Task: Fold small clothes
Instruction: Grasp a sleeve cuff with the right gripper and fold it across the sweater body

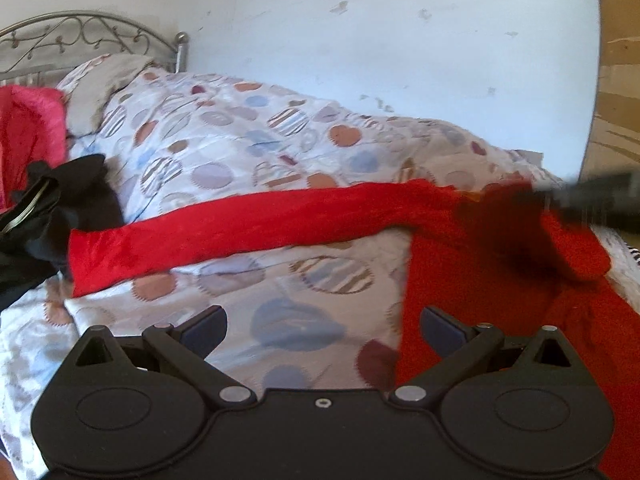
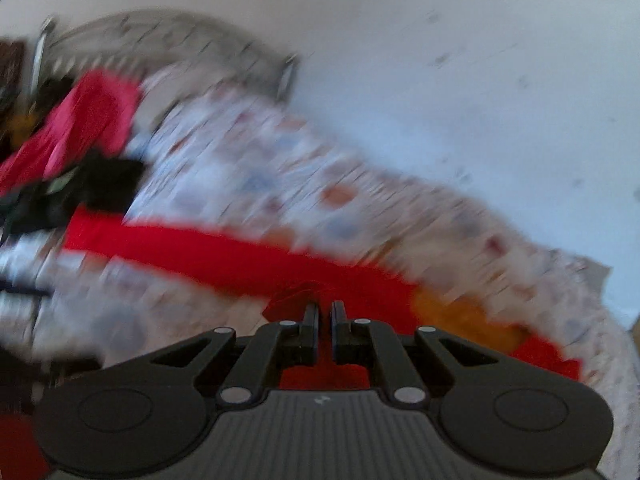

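Note:
A red long-sleeved garment (image 1: pixel 480 280) lies on the patterned bedspread (image 1: pixel 240 140), one sleeve (image 1: pixel 240 232) stretched out to the left. My left gripper (image 1: pixel 322 320) hovers open above the bedspread just left of the garment's body, with nothing between its fingers. My right gripper (image 1: pixel 592 200) comes in blurred from the right over the garment's upper edge. In the right wrist view, which is smeared by motion, that gripper (image 2: pixel 325 314) is shut, and a crumpled bit of the red garment (image 2: pixel 294 300) bunches at its fingertips. The sleeve (image 2: pixel 200 248) trails away to the left.
A black clothes pile (image 1: pixel 60 208) and pink-red fabric (image 1: pixel 28 132) lie at the left by a pillow (image 1: pixel 104 80) and metal headboard (image 1: pixel 80 36). Something orange (image 2: pixel 460 312) shows beside the red garment. A white wall (image 1: pixel 400 40) runs behind the bed; wooden furniture (image 1: pixel 620 80) stands at the right.

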`<state>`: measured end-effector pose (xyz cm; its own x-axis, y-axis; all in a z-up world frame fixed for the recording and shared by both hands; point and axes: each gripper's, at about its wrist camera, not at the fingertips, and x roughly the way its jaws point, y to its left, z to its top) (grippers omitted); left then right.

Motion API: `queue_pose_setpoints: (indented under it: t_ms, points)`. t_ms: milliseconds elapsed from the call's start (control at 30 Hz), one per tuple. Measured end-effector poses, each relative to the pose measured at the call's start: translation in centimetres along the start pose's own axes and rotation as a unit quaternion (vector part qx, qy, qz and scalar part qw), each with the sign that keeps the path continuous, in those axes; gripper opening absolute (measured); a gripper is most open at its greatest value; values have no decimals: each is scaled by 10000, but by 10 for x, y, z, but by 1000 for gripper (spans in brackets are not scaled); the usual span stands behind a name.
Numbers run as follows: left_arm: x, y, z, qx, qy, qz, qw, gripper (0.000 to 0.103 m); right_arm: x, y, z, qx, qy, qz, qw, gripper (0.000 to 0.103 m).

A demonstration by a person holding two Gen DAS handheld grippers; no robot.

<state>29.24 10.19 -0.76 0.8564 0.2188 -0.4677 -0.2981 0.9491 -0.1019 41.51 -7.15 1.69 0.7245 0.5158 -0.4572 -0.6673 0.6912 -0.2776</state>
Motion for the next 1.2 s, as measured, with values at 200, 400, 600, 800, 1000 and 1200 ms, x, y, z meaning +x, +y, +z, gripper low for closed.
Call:
queue_pose_setpoints:
  t_ms: [200, 400, 600, 800, 1000, 1200]
  points:
    - [11, 6, -3, -53, 89, 81, 9999, 102, -26, -1, -44, -108, 171, 350, 9992, 60]
    - [26, -18, 5, -92, -4, -311, 9995, 102, -58, -56, -76, -122, 185, -542, 9983, 88]
    - [63, -68, 18, 150, -71, -590, 9981, 103, -57, -130, -120, 210, 608, -2140, 9747, 91]
    - [102, -94, 8, 238, 156, -400, 9988, 103, -32, -200, -163, 928, 1010, -2760, 9513, 58]
    - [115, -83, -6, -106, 294, -542, 9980, 103, -5, -205, -177, 355, 905, -2833, 9541, 54]
    - [115, -81, -9, -136, 266, -562, 9980, 103, 26, -194, -163, -337, 944, -2740, 9565, 13]
